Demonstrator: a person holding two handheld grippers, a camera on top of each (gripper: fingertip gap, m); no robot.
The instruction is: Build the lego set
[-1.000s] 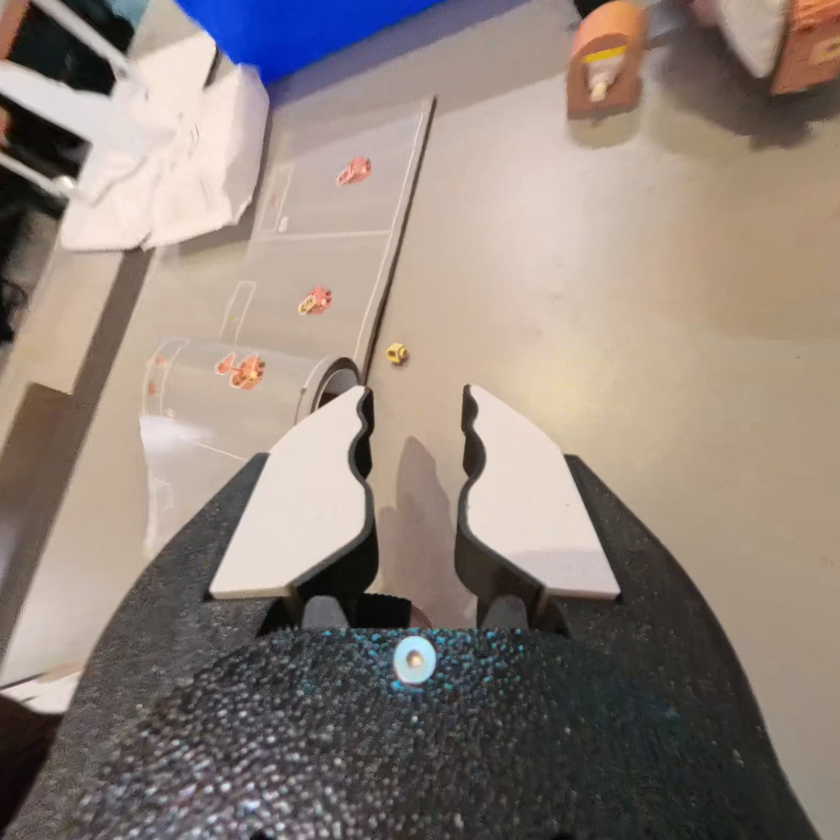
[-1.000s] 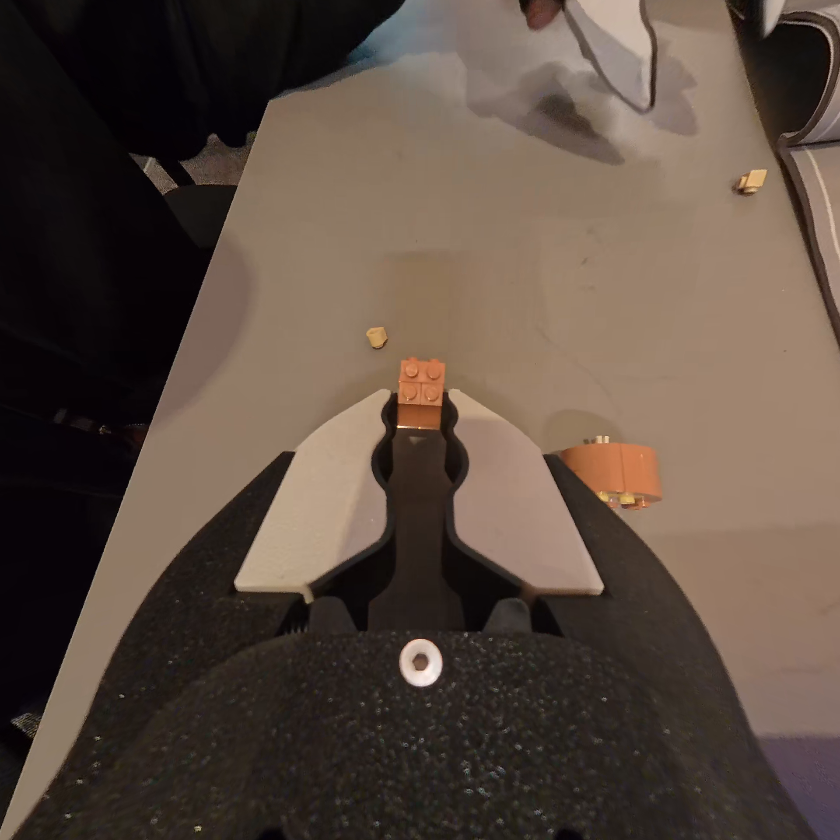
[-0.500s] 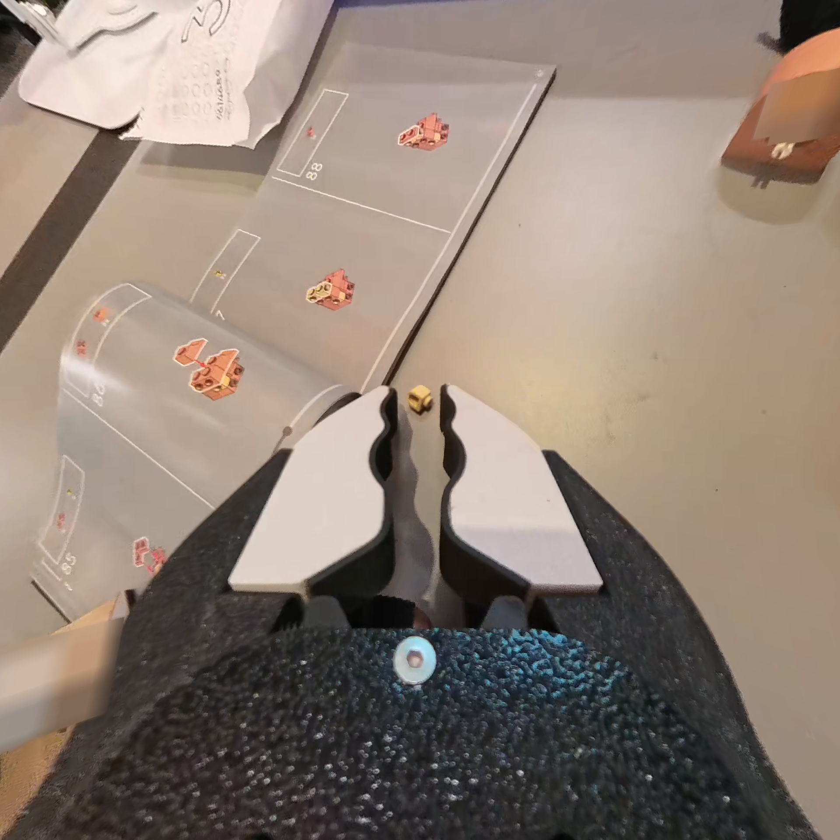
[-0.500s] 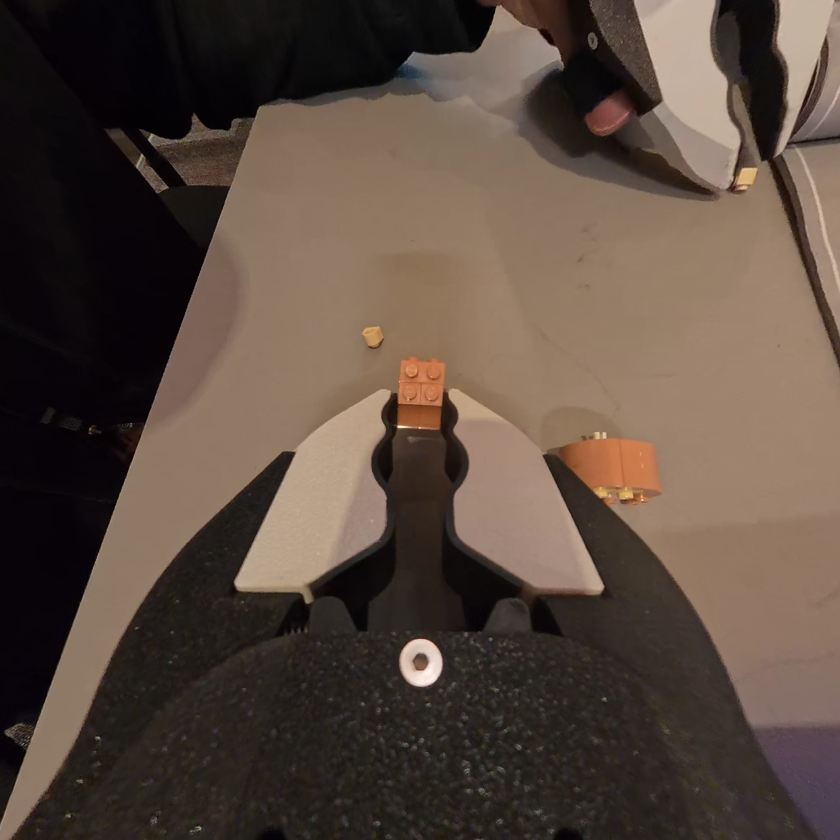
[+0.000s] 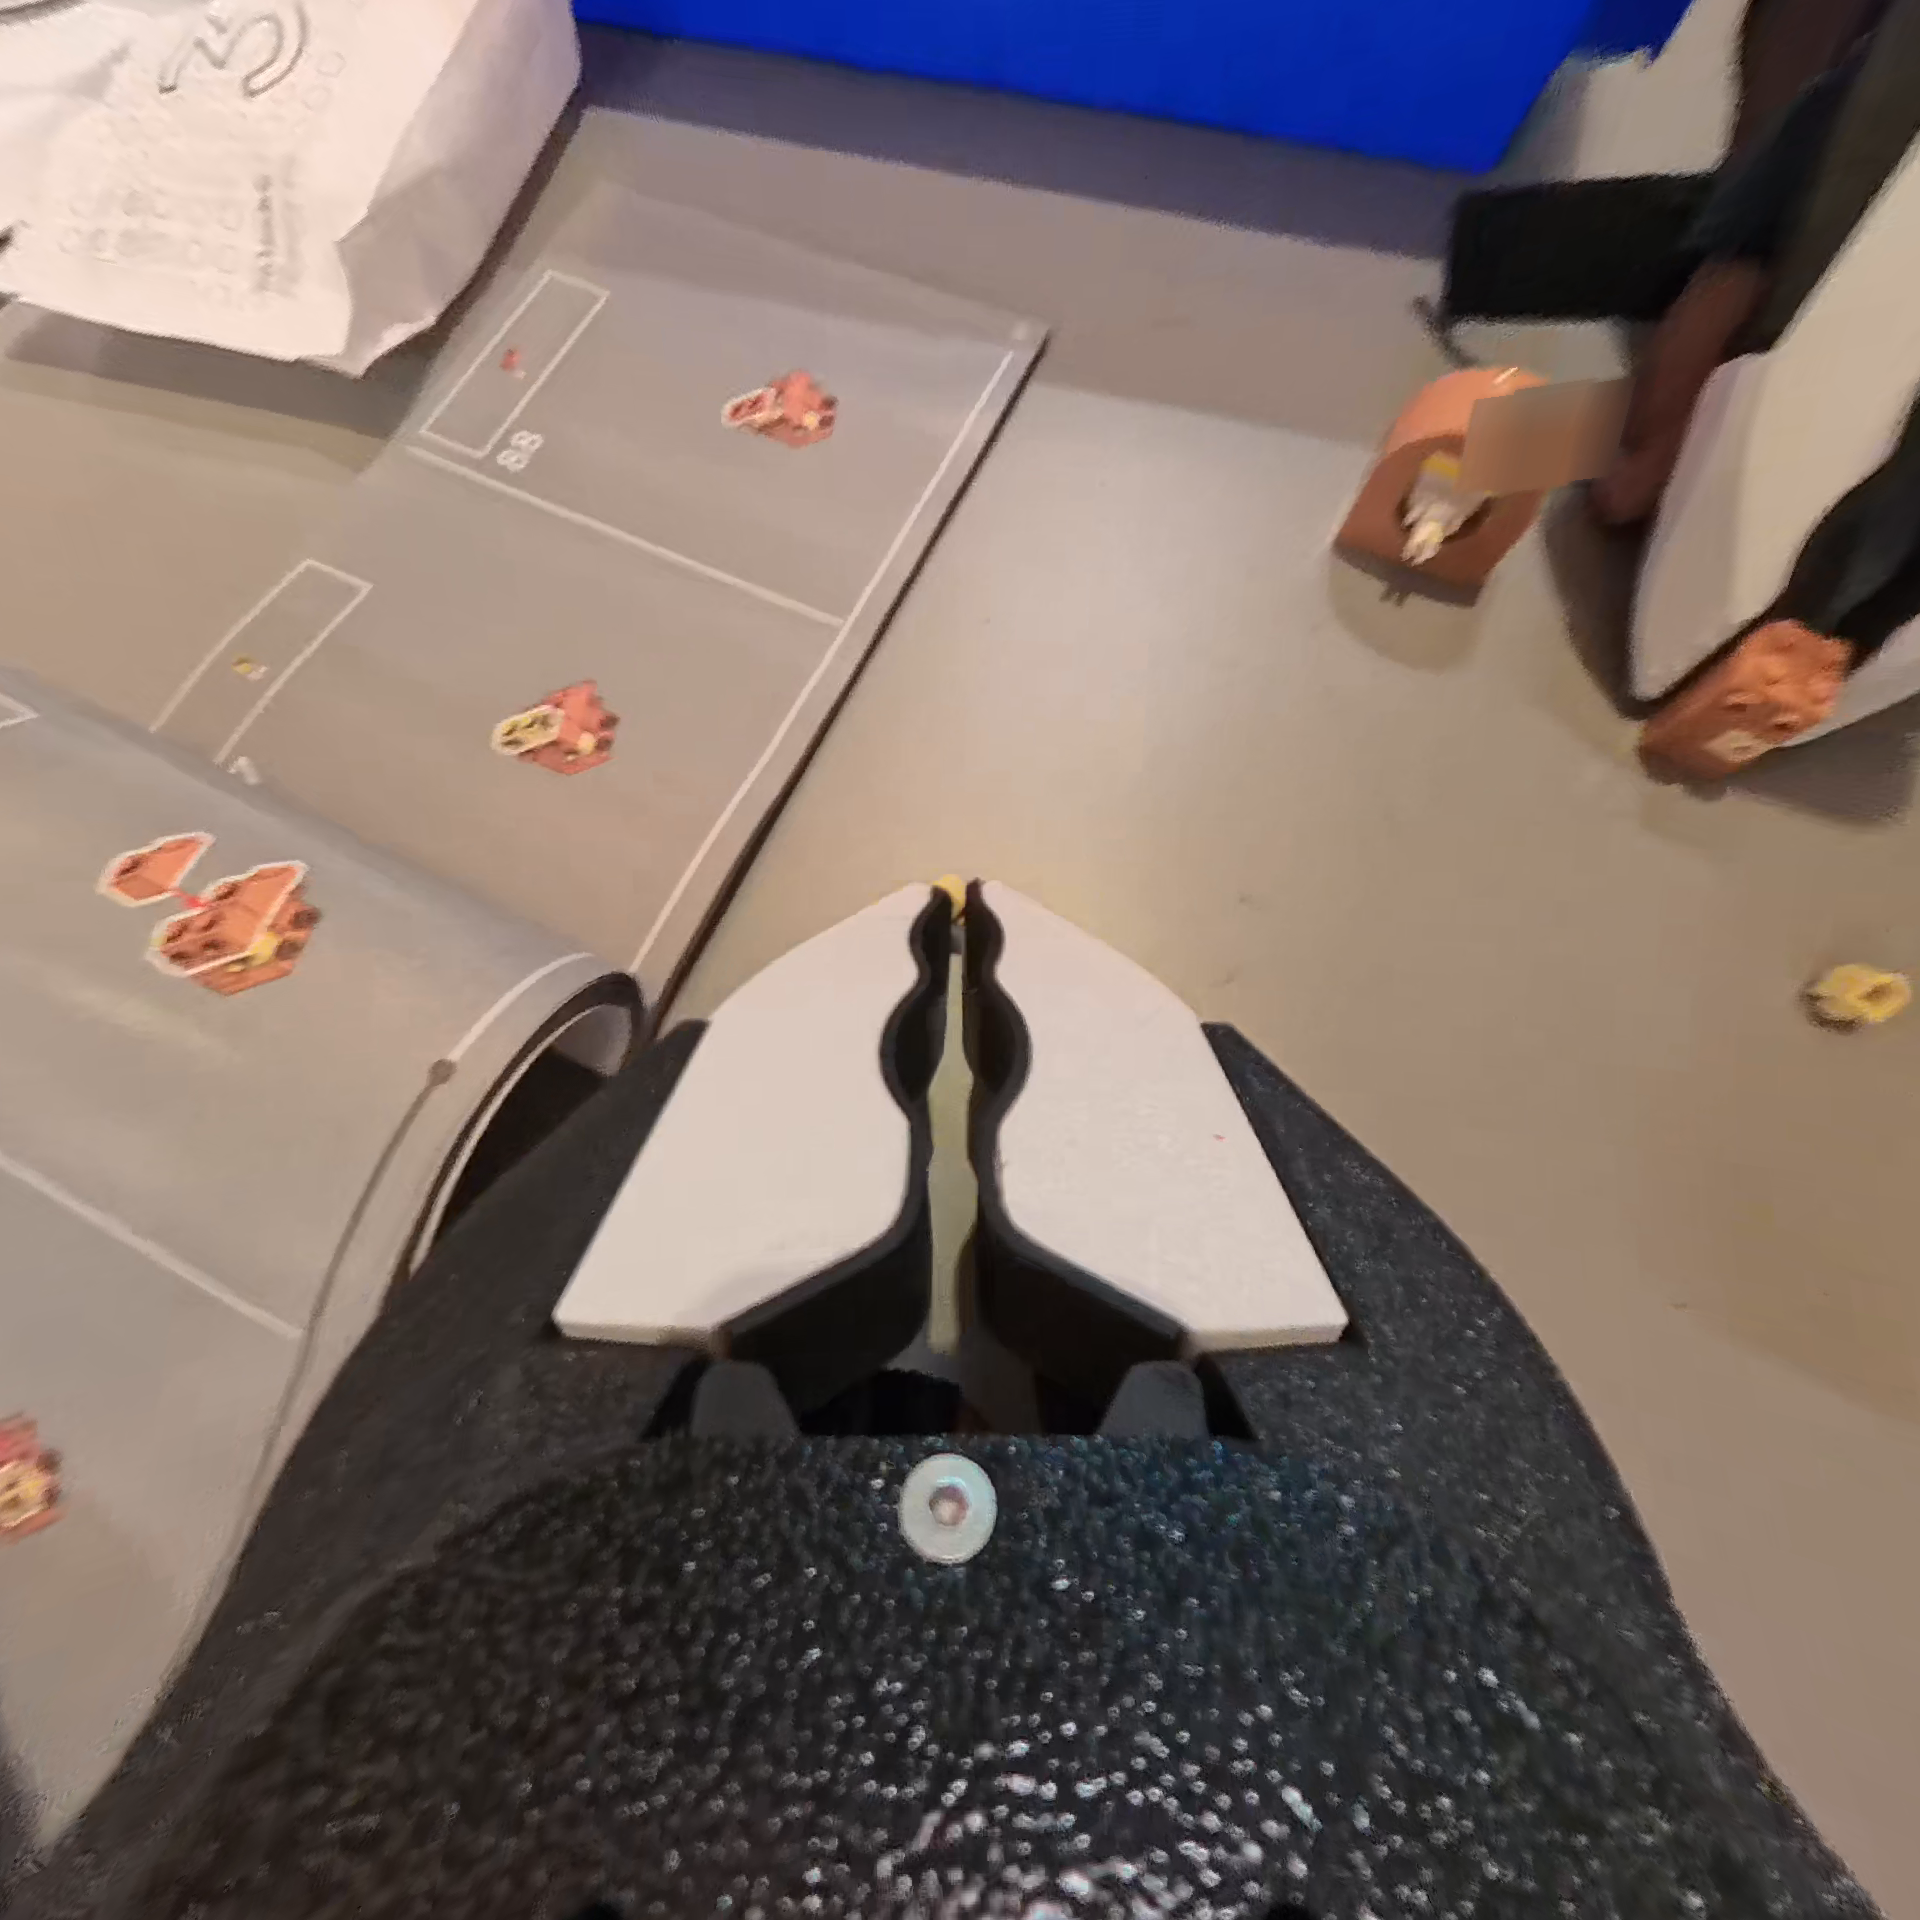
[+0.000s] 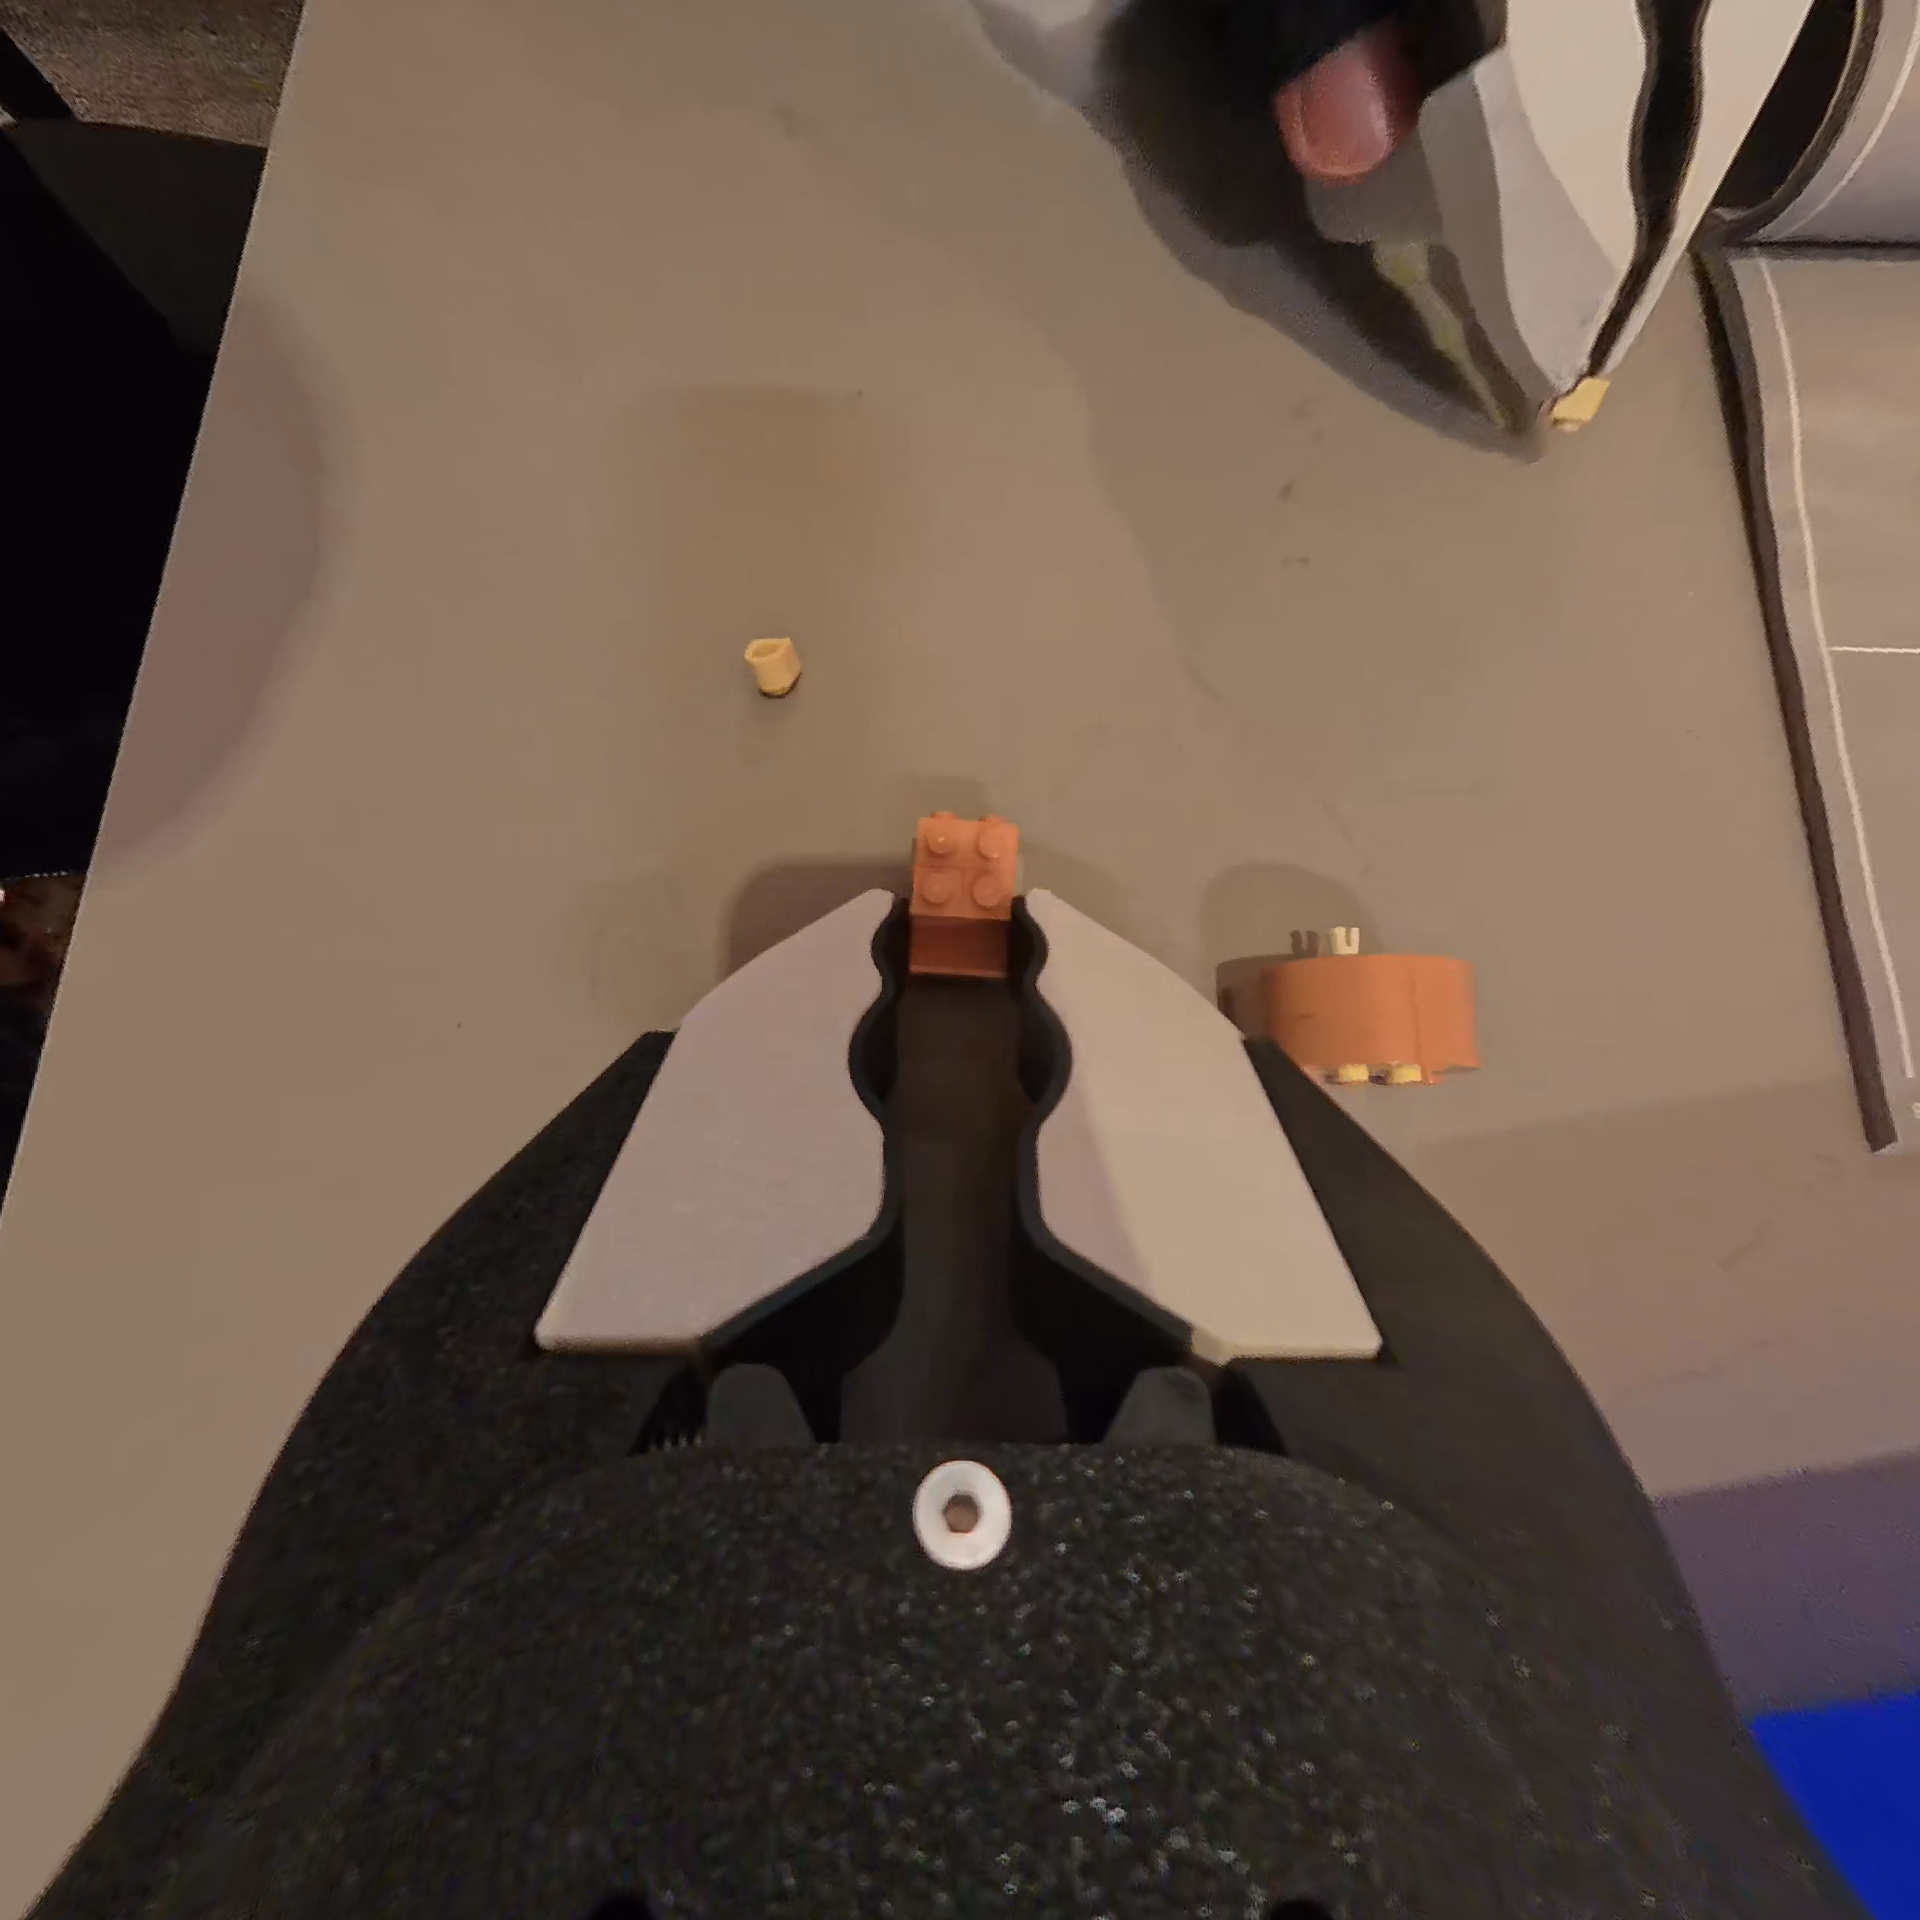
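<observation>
**A:** What have I got in each hand-held gripper?

**B:** From my seat, the right hand-held gripper is clamped on an orange-brown studded brick. Both pale pads press its sides, four round studs face up, and it sits low over the grey bench. I take that brick as my landmark. The left hand-held gripper is nearly closed on a tiny yellow piece, pinched right at the tips. In the right wrist view the same piece shows cream-coloured at those tips, far beyond the brick and to its right.

**A:** What is around the brick?

**B:** Just to its right stands a round orange-brown assembly, smooth-walled, with small cream pegs at its bottom edge and a pale forked bit on top. Beyond the brick and a little to its left lies a loose cream tube-shaped piece, alone on the bench. Far to its right is the dark edge of a grey instruction sheet; in the left wrist view that sheet is glossy, printed with small brick drawings and curled into a roll at its near end.

**A:** How far along does it look?

**B:** As I judge it, both pieces are picked up but not joined; they are well apart. The cream tube and the round assembly lie untouched.

**A:** Textures?

**B:** Hard shiny plastic bricks, matte bench, grainy black gripper bodies, and crumpled white paper beyond the sheet.
</observation>
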